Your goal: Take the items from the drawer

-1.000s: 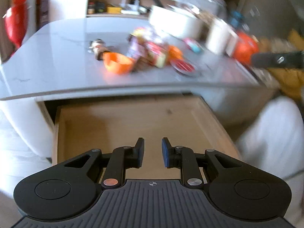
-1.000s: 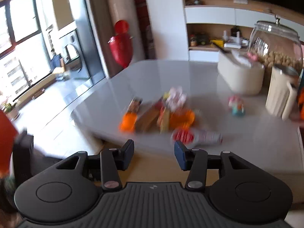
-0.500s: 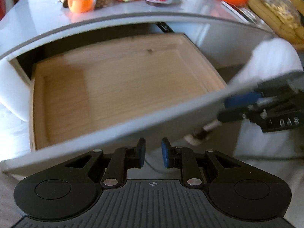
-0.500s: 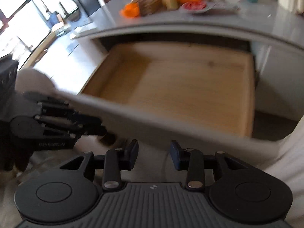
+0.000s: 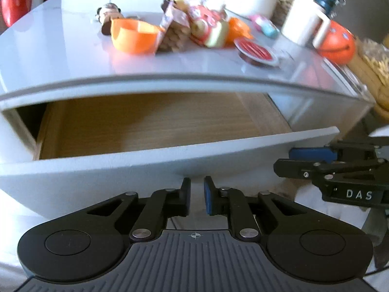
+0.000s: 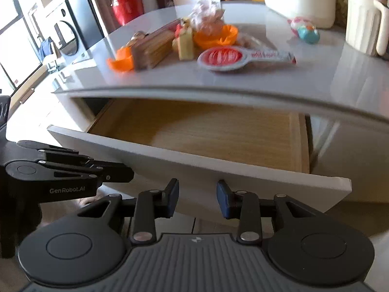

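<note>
Beneath the grey counter (image 5: 73,56), the drawer (image 5: 155,124) shows bare wood; both tools (image 5: 195,196) (image 6: 197,196) gape, holding nothing.

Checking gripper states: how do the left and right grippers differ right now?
The left gripper has its jaws nearly together with a narrow gap; the right gripper has its jaws clearly wider apart. Both are empty and sit just in front of the grey front panel of the open wooden drawer.
</note>
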Motion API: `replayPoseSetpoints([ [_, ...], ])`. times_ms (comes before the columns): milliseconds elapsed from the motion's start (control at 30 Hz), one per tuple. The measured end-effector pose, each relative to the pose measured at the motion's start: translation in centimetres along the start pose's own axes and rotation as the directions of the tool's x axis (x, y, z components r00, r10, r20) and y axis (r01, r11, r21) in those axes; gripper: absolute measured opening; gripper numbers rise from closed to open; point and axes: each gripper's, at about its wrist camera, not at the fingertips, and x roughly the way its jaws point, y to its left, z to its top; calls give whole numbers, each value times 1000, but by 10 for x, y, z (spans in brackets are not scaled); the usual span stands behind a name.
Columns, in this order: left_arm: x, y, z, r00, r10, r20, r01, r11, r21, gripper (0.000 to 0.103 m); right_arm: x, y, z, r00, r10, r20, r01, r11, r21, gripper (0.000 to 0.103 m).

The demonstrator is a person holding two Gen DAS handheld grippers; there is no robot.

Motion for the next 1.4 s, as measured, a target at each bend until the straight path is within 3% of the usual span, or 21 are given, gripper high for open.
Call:
replayPoseSetpoints([
  [233, 17, 12, 21, 997, 14, 80, -7, 996, -88, 16, 27, -3, 25, 996, -59, 63, 60, 998, -5, 35],
  [367, 16, 7, 20, 983, 61, 174, -53, 997, -52, 14, 38, -5, 33, 992, -79, 96, 80, 997, -5, 35],
  [933, 13, 2, 13, 975, 111, 193, -103, 993, -50, 15, 40, -4, 27, 986, -93, 136, 100, 994, -40, 35],
  [1100, 13, -6, 11, 975, 92, 204, -89, 996, -25, 38, 32, -5, 22, 982, -126, 140, 128, 992, -3, 36],
  [1200, 15, -11, 10, 974, 87, 210, -89, 996, -3, 47, 23, -11, 16, 982, -127, 139, 119, 991, 60, 37],
  [1400, 11, -15, 3, 975, 65, 215, -74, 997, 33, 47, 5, -20, 1, 985, -123, 122, 103, 982, 159, 41],
])
